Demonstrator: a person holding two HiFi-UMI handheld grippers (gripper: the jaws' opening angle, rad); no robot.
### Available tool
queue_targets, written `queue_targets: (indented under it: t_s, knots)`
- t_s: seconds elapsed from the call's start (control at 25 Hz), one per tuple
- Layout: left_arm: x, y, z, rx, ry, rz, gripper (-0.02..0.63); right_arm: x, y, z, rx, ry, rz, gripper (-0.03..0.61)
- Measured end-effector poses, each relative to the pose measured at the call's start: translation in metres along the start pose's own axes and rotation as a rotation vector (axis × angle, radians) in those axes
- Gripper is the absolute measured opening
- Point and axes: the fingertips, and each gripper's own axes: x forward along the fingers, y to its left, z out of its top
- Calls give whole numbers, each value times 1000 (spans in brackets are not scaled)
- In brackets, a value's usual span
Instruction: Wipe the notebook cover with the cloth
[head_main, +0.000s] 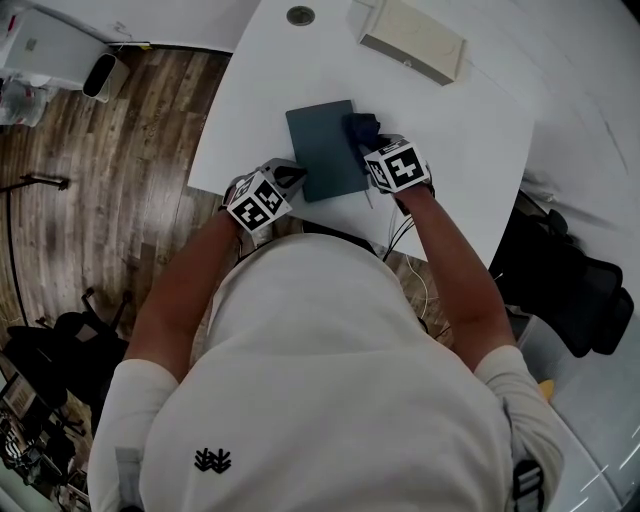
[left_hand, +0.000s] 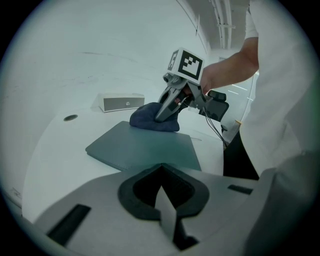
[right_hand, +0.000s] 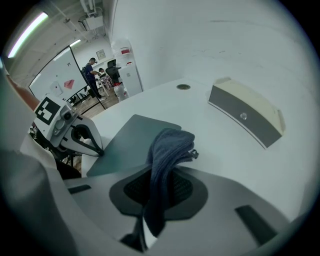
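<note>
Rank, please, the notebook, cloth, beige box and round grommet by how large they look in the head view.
1. notebook
2. beige box
3. cloth and round grommet: these look alike, and the cloth is partly hidden, so I won't rank them.

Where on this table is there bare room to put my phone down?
Bare tabletop lies right of the notebook, nearer than the beige box. Another patch sits left of the notebook, toward the grommet. Crowded: the notebook's near-left corner with the left hand-held gripper, its right edge with the right hand-held gripper and cloth.
</note>
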Motion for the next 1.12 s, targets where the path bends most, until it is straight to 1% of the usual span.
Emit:
queue_targets:
  t_s: [0.16,0.32,0.48,0.64,0.76,1.12]
  knots:
    - [-1,1,0,1,0,2,0,-6,15,23,-14,-40,39,43]
    - [0,1,0,-2,5,-1,0,3,41,51,-52,-66,94,43]
    - [1,0,1,-3,0,-1,0,21,72,70,-95,-61,148,43]
    - [1,0,1,-1,-1,1,0,40,93,72,-134,-34,175,43]
    - [0,0,2,-2,-1,0,0,44,89,70,-147,-26,155,43]
    - [-2,1,0,-3,0,-3,0,34,38,52,-76,-28,108,43]
